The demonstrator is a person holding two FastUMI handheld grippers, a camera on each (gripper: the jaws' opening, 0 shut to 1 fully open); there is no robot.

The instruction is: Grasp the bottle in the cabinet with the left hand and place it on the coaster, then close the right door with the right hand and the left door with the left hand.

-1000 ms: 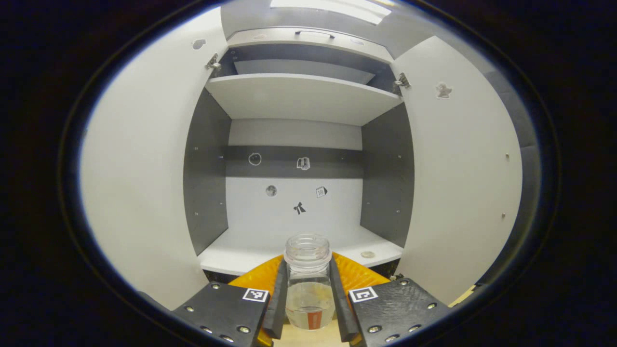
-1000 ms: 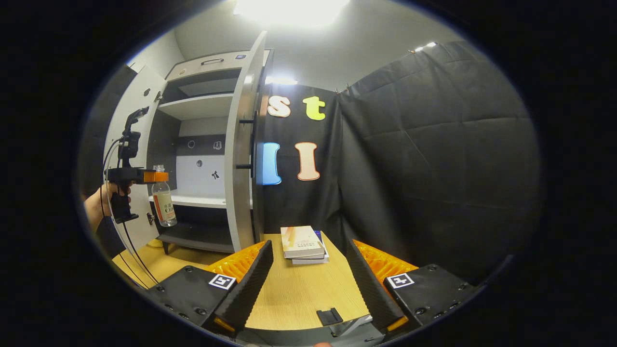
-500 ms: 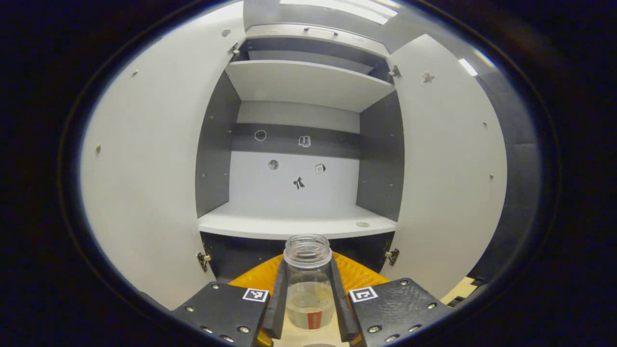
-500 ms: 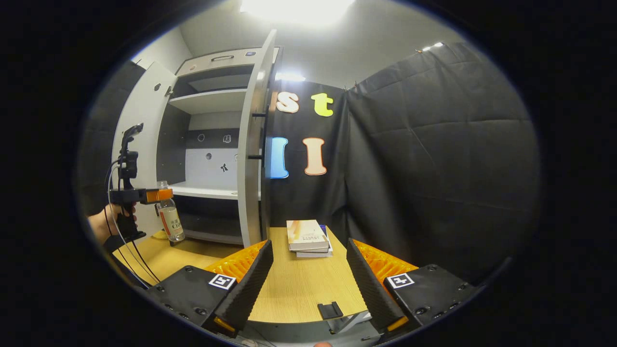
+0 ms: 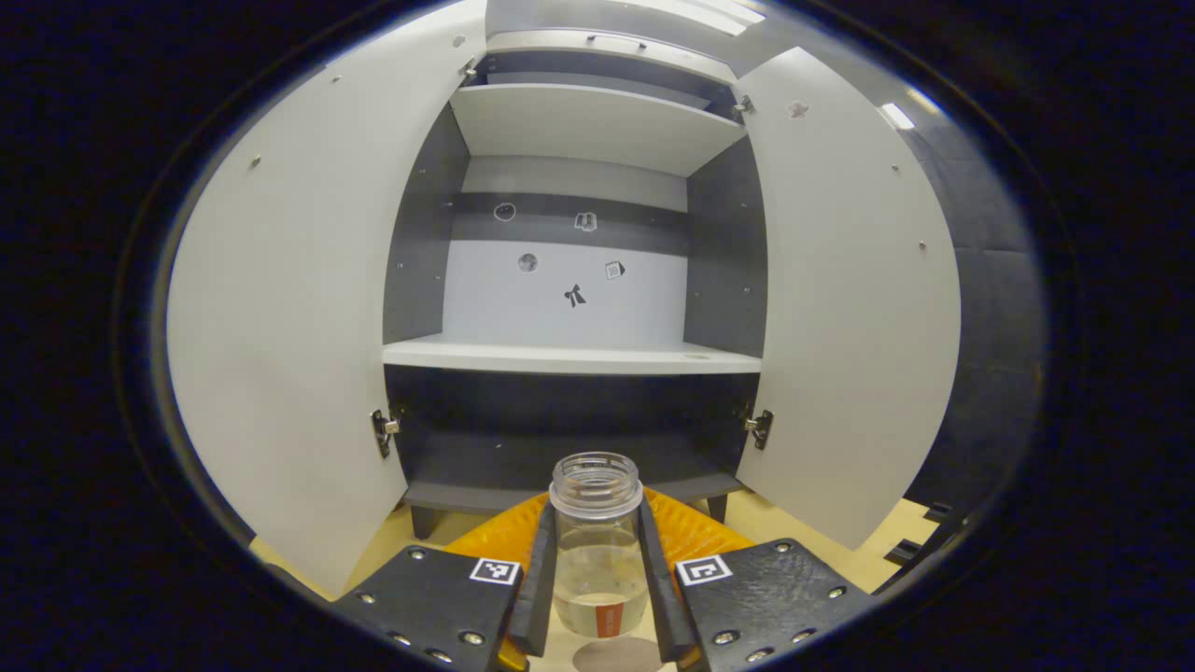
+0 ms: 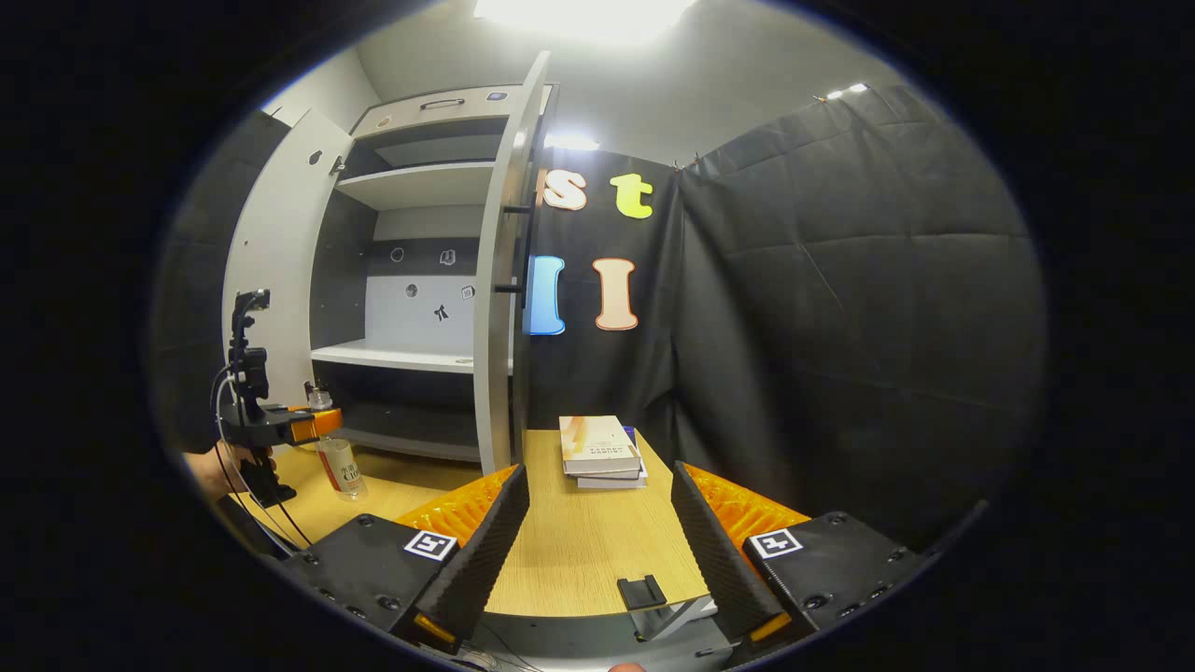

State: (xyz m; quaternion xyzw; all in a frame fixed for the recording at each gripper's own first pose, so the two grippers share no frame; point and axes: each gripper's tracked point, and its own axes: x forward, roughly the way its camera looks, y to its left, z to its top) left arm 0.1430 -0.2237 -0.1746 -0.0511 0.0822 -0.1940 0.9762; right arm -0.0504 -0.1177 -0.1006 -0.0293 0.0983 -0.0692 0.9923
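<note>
While clamped upright, bottle (image 5: 597, 551) between left tool (image 5: 597, 597) fingers, above coaster (image 5: 616, 655).

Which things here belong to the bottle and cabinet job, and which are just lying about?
Part of the job:
- bottle, clamped in the left gripper
- coaster, just below the bottle
- cabinet's right door and left door, both open
- right gripper, open over the table

Lying about:
- stack of books
- small black clip at the table's edge
</note>
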